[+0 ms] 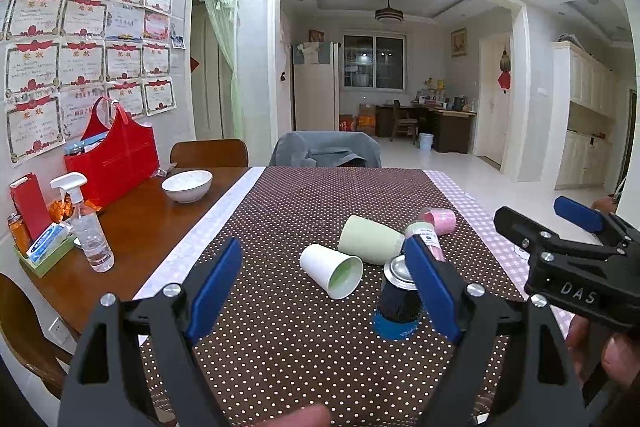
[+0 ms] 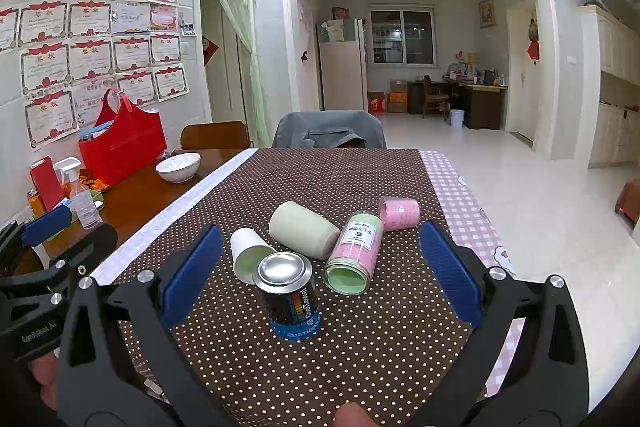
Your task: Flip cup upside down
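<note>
Several cups sit on the dotted brown tablecloth point(image 2: 360, 347). A dark cup with a blue band point(image 2: 290, 297) point(image 1: 398, 301) stands mouth down, its metal base up. A white paper cup point(image 2: 250, 253) point(image 1: 332, 269), a pale green cup point(image 2: 302, 229) point(image 1: 370, 239), a pink labelled cup point(image 2: 354, 253) point(image 1: 426, 233) and a small pink cup point(image 2: 400, 213) point(image 1: 442, 221) lie on their sides behind it. My left gripper point(image 1: 326, 293) is open and empty, short of the cups. My right gripper point(image 2: 320, 275) is open and empty, with the dark cup between its fingers' line of sight.
On the bare wood at the left are a white bowl point(image 1: 187, 185), a red bag point(image 1: 114, 161), a spray bottle point(image 1: 90, 227) and a tissue box point(image 1: 46, 247). A chair with a grey jacket point(image 1: 326, 149) stands at the table's far end. The cloth's right edge point(image 2: 472, 211) drops to the floor.
</note>
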{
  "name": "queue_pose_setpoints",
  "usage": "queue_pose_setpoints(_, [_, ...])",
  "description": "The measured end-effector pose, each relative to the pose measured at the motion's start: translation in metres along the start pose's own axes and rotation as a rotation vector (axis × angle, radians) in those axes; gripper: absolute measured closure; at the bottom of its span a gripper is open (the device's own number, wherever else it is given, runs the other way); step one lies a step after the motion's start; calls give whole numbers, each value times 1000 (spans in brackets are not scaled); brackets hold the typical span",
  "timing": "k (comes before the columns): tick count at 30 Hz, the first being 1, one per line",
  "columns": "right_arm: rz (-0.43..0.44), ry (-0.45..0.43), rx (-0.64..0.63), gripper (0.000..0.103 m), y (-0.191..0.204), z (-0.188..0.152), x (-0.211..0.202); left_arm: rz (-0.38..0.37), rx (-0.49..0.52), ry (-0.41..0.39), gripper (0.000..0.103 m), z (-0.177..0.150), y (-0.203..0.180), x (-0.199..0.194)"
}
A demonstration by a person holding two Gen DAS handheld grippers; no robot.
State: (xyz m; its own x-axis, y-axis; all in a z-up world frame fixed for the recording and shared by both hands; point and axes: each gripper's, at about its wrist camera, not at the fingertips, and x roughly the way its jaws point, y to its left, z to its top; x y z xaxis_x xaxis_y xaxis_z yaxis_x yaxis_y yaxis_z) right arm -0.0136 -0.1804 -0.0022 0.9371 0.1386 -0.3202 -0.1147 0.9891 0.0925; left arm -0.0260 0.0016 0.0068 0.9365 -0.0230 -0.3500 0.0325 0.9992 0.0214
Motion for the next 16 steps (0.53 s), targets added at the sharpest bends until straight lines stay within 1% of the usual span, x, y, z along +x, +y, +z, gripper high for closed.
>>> queue_pose_setpoints(2, [0, 3, 0, 6, 0, 0, 1, -3, 5, -14, 20, -1, 0, -1])
queue_pose_setpoints(3, [2, 6, 1, 6, 0, 0, 1, -7, 9, -28, 18, -1, -1, -3])
queue_pose_setpoints(4, [4, 10, 2, 6, -1, -1, 1, -6, 12, -39, 12, -1, -1, -4])
queue_pose_setpoints(5, [4, 12, 3, 6, -1, -1, 1, 0, 12, -50, 10, -1, -2, -5])
queue_pose_setpoints(7, [6, 15, 5, 6, -2, 0, 1, -2, 9, -57, 10, -1, -1, -7])
queue_pose_setpoints(9, [6, 13, 7, 6, -2, 0, 1, -6, 1, -48, 10, -1, 0, -6])
queue_pose_setpoints(16, [11, 16, 12, 6, -4, 2, 0, 11, -17, -29, 10, 0, 5, -2])
